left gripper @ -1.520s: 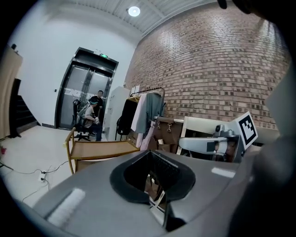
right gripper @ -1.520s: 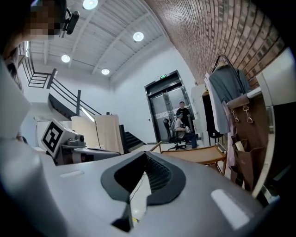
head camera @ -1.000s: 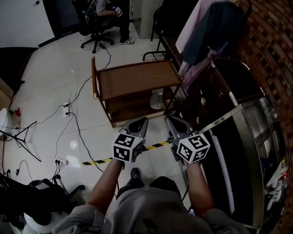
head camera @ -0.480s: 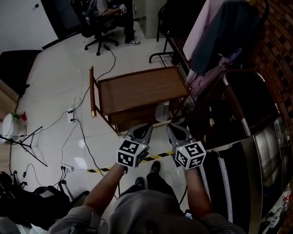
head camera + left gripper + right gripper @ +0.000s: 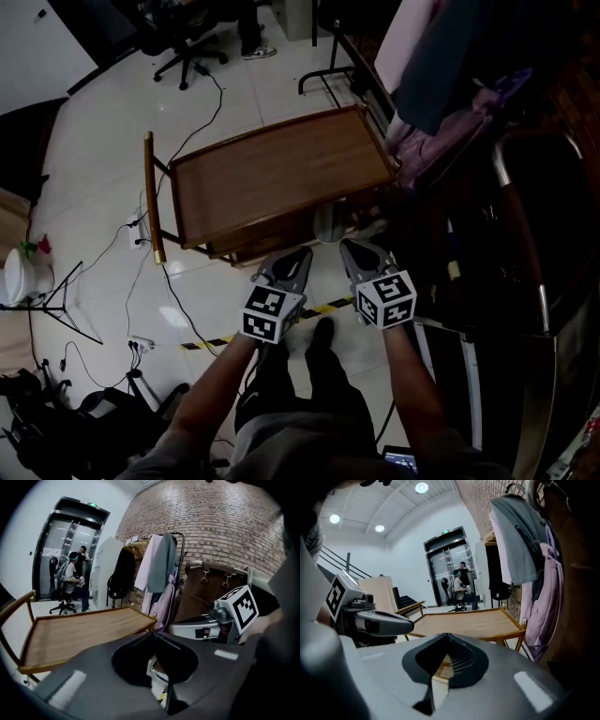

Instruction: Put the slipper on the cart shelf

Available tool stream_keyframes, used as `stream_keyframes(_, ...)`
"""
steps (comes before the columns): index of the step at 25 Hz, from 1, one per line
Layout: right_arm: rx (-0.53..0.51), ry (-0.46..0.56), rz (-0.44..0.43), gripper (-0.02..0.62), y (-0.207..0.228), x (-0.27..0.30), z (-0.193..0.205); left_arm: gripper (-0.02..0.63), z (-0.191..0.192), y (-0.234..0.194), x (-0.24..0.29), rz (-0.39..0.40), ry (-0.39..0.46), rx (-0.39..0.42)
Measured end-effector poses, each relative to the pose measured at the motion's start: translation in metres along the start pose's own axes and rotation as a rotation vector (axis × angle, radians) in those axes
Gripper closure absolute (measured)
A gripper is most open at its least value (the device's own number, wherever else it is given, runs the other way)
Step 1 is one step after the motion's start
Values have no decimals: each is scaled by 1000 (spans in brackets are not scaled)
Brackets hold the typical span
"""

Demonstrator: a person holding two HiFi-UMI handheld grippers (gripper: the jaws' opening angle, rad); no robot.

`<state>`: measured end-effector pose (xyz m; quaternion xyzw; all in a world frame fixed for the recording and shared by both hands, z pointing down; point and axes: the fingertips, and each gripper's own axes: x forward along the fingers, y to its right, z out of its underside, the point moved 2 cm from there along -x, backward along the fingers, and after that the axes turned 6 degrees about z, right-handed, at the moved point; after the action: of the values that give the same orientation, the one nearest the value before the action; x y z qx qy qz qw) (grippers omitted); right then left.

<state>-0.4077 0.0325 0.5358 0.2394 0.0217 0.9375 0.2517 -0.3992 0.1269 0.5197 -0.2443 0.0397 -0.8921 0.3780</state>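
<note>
The wooden cart's top shelf lies bare just ahead of both grippers. A pale, slipper-like thing shows below the cart's near right corner; I cannot tell whether it lies on a lower shelf or on the floor. My left gripper and right gripper hover side by side short of the cart's near edge. Both are shut, with nothing between the jaws. Each gripper view shows the other gripper beside it.
A clothes rack with hanging garments and dark furniture stand at the right, close to the cart. Yellow-black floor tape runs under the grippers. Cables trail on the white tiles at the left. An office chair stands far off.
The person has stepped towards the cart, which now looks larger and nearer to the grippers. Both grippers stay shut and side by side.
</note>
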Motion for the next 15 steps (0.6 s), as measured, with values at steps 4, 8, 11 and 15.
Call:
stream_keyframes(4, 31, -64, 35, 580, 30, 53, 42, 598, 36, -36, 38, -4, -37, -48)
stream_keyframes(8, 64, -102, 89, 523, 60, 109, 87, 598, 72, -65, 72, -6, -73, -48)
stream_keyframes(11, 76, -149, 134, 468, 79, 149, 125, 598, 99, -84, 90, -6, -89, -39)
stream_keyframes(15, 79, -186, 195, 436, 102, 199, 160, 598, 125, -107, 106, 0, -82, -60)
